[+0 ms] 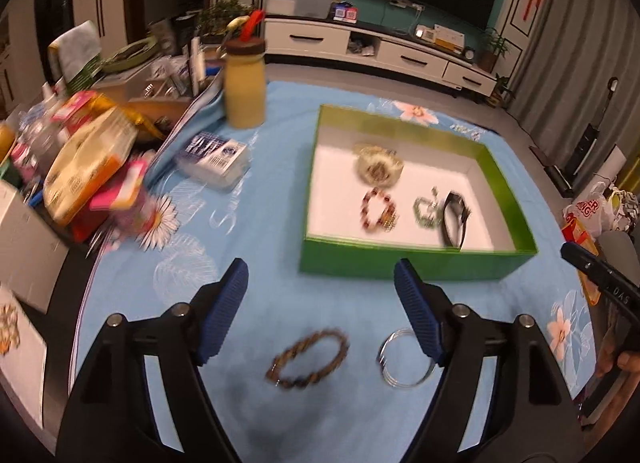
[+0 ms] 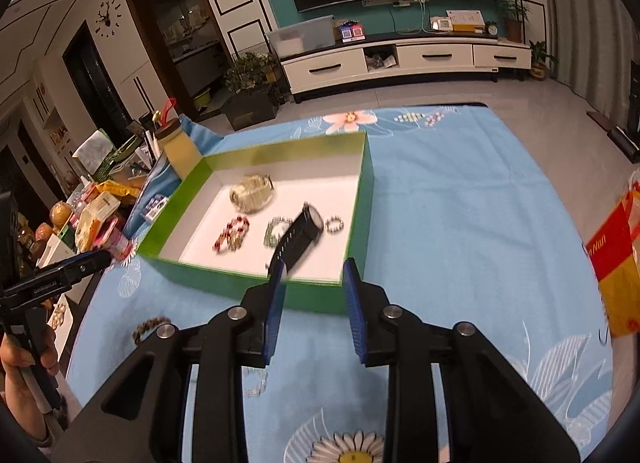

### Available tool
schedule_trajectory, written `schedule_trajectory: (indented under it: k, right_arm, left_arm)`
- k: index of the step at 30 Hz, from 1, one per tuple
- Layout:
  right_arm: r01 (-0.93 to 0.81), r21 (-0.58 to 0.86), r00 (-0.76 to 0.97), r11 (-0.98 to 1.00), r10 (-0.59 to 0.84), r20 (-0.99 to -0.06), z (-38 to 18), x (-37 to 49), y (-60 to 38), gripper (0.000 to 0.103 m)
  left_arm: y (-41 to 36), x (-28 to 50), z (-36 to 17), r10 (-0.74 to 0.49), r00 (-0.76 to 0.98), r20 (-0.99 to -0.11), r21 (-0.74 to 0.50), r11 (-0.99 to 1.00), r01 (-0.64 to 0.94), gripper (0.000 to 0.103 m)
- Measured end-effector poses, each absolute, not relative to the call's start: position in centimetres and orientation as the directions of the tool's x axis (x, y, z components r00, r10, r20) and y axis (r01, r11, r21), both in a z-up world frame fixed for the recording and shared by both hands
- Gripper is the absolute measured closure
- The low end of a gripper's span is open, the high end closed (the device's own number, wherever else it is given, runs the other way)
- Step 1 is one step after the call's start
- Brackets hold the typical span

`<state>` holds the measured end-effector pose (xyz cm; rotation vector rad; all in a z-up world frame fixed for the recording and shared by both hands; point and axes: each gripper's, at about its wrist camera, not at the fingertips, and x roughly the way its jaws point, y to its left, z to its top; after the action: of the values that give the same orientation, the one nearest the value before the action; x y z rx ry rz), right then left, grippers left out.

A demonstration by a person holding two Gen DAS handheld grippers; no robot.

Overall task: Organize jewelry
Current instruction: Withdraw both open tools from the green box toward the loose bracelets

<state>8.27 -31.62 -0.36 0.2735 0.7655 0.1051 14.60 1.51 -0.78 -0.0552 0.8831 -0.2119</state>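
A brown braided bracelet (image 1: 308, 359) and silver wire bangle (image 1: 404, 359) lie on the blue floral-clothed worktop (image 1: 280, 183), beneath the left gripper (image 1: 320, 287), fingers apart and empty; the right gripper (image 2: 314, 283) gapes narrowly before the green cardboard box (image 2: 256, 283).

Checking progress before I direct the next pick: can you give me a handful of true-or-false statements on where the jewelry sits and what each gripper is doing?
1. The brown beaded bracelet lies inside the green box. False: it lies on the blue cloth in front of the box.
2. The black watch is inside the box. True.
3. The left gripper is shut on the silver bangles. False: its jaws stand wide open and hold nothing; the bangles lie on the cloth by its right finger.
4. The right gripper holds nothing. True: its jaws are apart with only the cloth and the box edge showing between them.
5. The red beaded bracelet is in the box. True.
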Motion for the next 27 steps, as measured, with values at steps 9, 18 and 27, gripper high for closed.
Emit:
schedule_trajectory:
  k: [9,18,27]
  right_arm:
    - [-0.007,0.35,0.668,0.937,0.265,-0.695,-2.9,4.9,-30.9,0.073]
    - [-0.031,0.488,0.592,0.872,0.41,-0.694,-6.5,2.4,-29.6,0.073]
    - [-0.069,0.475,0.516,0.877,0.439,-0.735,-8.2,3.0,-25.7,0.073]
  left_arm:
    - [5.7,10.6,-4.4,-0.158,0.568,-0.808,-0.137,0.987,0.08,0.026]
    - [7.6,7.3,-7.5,-0.176,0.505,-0.845,-0.165,0.984,0.067,0.026]
    - [5.9,6.4,-8.0,-0.218,0.501,-0.838,-0.177,0.976,0.127,0.026]
